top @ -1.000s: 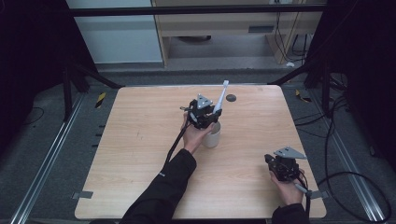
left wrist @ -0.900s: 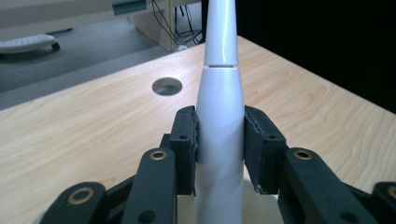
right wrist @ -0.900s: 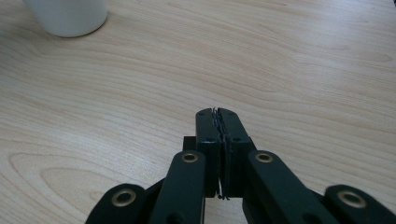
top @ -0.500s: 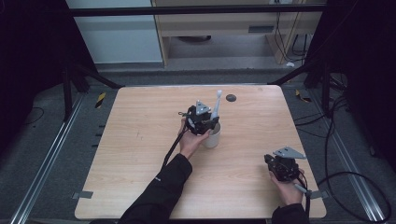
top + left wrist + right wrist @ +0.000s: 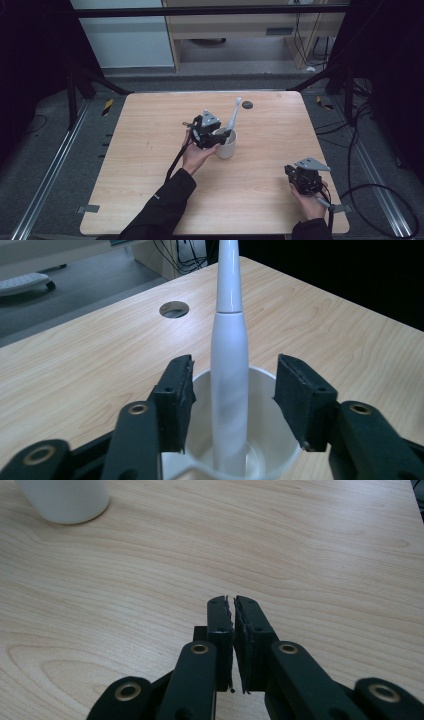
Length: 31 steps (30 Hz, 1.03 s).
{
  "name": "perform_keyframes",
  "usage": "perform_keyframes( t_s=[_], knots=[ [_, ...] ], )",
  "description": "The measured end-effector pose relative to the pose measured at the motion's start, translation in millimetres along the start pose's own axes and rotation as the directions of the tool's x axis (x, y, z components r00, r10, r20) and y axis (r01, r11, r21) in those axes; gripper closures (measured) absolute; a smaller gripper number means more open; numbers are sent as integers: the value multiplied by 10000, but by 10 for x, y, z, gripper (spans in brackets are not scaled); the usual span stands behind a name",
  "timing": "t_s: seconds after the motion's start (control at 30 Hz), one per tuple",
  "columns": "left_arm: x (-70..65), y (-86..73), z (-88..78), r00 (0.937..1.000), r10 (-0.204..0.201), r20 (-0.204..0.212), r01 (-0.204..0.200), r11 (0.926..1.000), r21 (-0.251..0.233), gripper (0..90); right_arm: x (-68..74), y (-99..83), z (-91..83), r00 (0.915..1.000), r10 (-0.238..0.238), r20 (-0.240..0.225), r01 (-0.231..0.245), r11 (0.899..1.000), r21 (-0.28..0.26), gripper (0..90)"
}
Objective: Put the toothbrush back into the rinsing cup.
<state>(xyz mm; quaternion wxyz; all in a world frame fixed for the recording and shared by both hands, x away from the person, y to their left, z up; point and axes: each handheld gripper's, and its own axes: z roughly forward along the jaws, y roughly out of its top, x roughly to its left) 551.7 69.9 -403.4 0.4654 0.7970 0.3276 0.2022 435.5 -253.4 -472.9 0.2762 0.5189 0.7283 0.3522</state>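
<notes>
A white electric toothbrush (image 5: 234, 116) stands tilted in a white cup (image 5: 227, 148) near the table's middle. My left gripper (image 5: 220, 136) is at the cup's left side, open. In the left gripper view its pads (image 5: 181, 390) flank the toothbrush (image 5: 229, 390) over the cup's rim (image 5: 265, 374) without touching it; these jaws have just been opening. My right gripper (image 5: 292, 172) rests near the front right corner of the table. Its jaws have just been opening by a hairline, and the pads (image 5: 220, 620) are still all but together with nothing between them (image 5: 232, 602).
A round cable hole (image 5: 247, 105) lies in the wooden table (image 5: 140, 165) behind the cup. The cup (image 5: 65, 500) also shows at the far left in the right gripper view. Black frame struts and cables surround the table on the floor.
The left gripper let go of the toothbrush, which now stands in the cup. It opened and drew back a little toward the person. The right hand stayed put.
</notes>
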Motion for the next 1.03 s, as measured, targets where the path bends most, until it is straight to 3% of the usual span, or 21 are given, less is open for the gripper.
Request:
perform_keyframes(
  t_s=[0.13, 0.23, 0.3, 0.47, 0.67, 0.8, 1.03],
  knots=[
    [38, -37, -183, 9999, -103, 24, 102, 9999, 67, 428, -5, 0, -9, 10000, 46, 20, -46, 10000, -31, 847],
    [87, -104, -356, 9998, 29, -194, -25, 9998, 194, 403, 1, -1, -11, 10000, -35, 48, 35, 10000, -74, 848],
    [139, -219, -514, 9992, 21, -410, -12, 9997, 236, 392, 6, 0, -15, 10000, -2, 43, 2, 10000, -66, 847],
    [217, -421, -683, 9974, 78, -716, -31, 9979, 649, 377, 5, -6, -18, 10000, 13, 84, -12, 10000, -24, 838],
    [385, -812, -928, 9926, -310, -1177, 436, 9934, 1061, 357, 2, -12, -23, 9999, 2, 128, -1, 10000, -46, 810],
    [454, -966, -1006, 9896, -414, -1379, 596, 9896, 1312, 348, 4, -17, -24, 9998, -27, 175, 28, 10000, -53, 794],
    [627, -1276, -1192, 9759, -897, -1989, 1220, 9801, 1564, 337, 17, -19, -35, 9999, -19, 170, 21, 9999, -118, 718]
  ],
)
